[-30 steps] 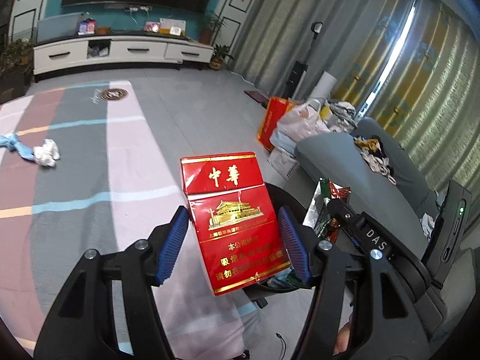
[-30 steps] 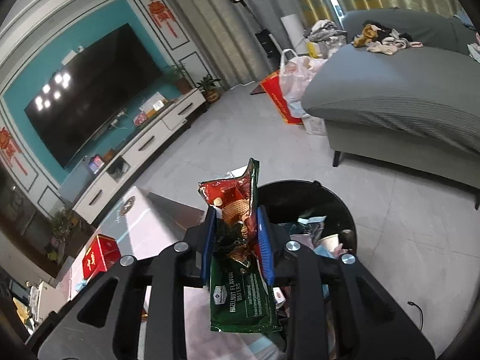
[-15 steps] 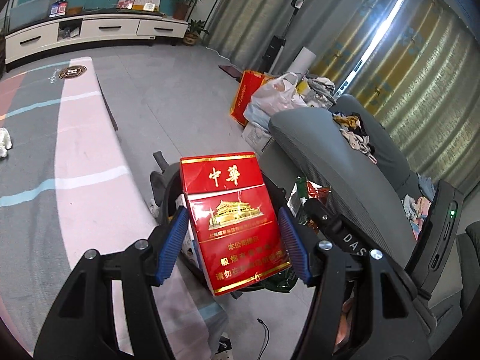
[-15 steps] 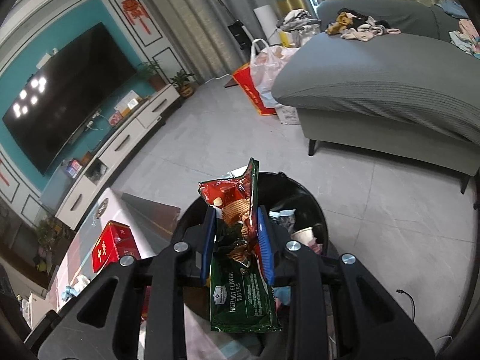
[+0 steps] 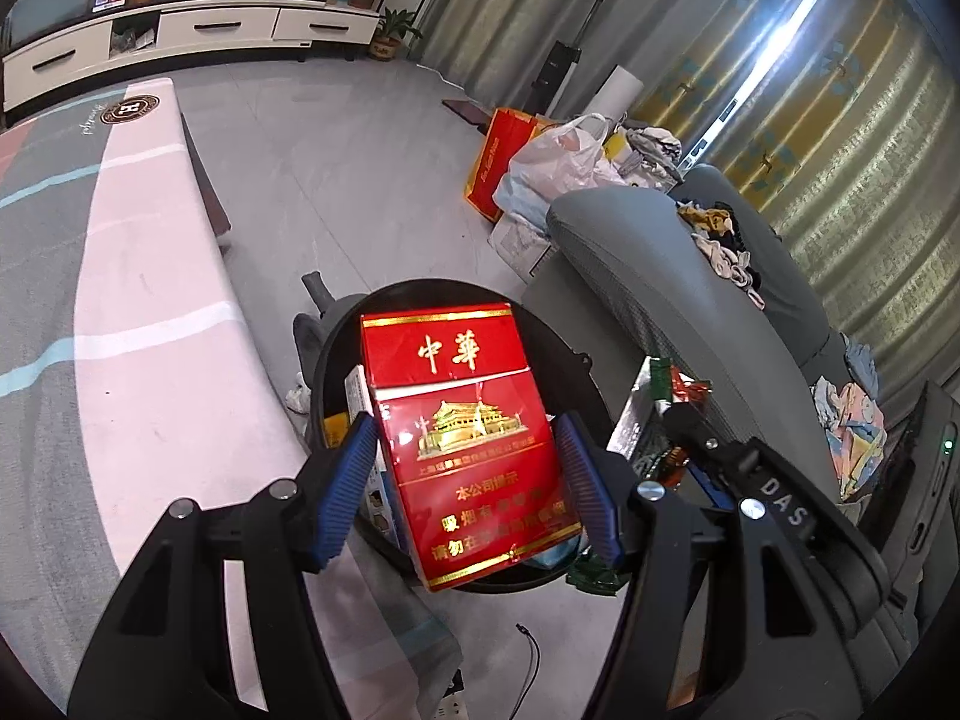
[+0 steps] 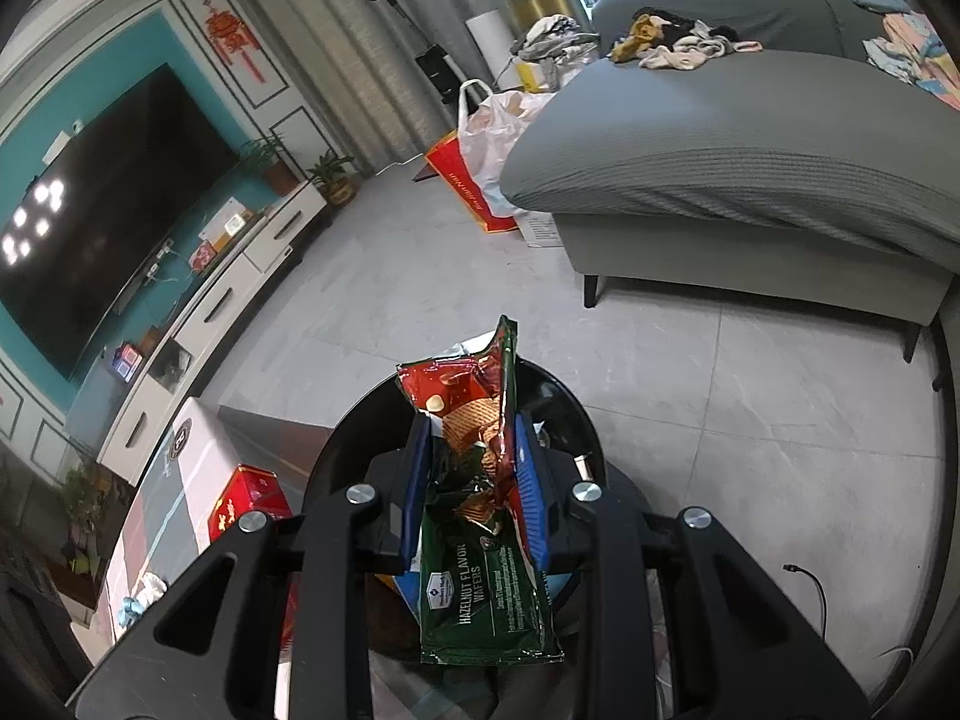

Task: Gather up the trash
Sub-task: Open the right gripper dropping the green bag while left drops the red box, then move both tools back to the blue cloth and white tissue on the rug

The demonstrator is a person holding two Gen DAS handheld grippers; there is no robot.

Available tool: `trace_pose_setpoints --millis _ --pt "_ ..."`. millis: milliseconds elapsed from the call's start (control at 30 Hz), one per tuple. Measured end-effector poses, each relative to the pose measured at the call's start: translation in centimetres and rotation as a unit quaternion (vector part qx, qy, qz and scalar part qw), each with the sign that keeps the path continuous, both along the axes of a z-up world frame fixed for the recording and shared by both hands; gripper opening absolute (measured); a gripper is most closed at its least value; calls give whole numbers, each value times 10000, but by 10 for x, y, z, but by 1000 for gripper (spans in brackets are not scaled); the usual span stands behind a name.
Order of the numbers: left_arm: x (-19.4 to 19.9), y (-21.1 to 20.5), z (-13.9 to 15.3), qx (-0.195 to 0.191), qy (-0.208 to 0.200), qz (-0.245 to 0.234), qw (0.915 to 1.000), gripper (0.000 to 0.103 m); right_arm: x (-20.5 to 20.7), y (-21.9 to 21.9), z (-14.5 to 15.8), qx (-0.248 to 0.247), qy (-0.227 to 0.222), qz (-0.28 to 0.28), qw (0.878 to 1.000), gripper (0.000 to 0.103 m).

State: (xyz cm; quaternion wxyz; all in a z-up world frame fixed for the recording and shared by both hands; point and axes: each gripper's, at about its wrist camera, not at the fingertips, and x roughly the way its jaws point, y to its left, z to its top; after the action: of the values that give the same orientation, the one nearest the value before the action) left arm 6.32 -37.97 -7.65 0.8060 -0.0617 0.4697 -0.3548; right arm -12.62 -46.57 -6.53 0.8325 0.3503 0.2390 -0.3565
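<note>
My left gripper point(image 5: 465, 471) is shut on a red cigarette pack point(image 5: 462, 420) with gold print and holds it over the round black trash bin point(image 5: 564, 354). My right gripper point(image 6: 477, 480) is shut on a green and red hazelnut wafer wrapper point(image 6: 480, 540), also above the bin's rim point(image 6: 336, 450). The bin holds several pieces of trash. The wrapper and the right gripper show at the right of the left wrist view point(image 5: 666, 408). The cigarette pack shows at the left of the right wrist view point(image 6: 246, 504).
A low table with a pink and grey striped cloth point(image 5: 150, 312) stands left of the bin. A grey sofa point(image 6: 750, 168) with clothes is to the right. Bags point(image 5: 558, 162) sit by the sofa's end. A TV cabinet point(image 5: 180, 30) lines the far wall.
Both grippers have moved from over the table to above the bin, each still holding its item. The bin's opening now lies directly under them.
</note>
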Motion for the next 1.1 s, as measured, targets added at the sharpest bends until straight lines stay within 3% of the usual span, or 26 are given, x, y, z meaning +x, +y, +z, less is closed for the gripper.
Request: trace_pose_setpoints --millis 467,667,833,1100 --pt "6 -21 -17 71 163 -163 9997 65 -5 -9 -6 152 -231 -147 9995 33" --pt "5 -12 -7 53 -49 -69 10000 90 -4 -4 -1 73 -320 -51 9994 43" --pt "13 12 2 155 -264 251 9992 95 1 1 5 14 -333 -7 9994 64" --pt "36 93 20 86 -408 1061 9935 99 19 18 19 -265 -198 258 9991 73"
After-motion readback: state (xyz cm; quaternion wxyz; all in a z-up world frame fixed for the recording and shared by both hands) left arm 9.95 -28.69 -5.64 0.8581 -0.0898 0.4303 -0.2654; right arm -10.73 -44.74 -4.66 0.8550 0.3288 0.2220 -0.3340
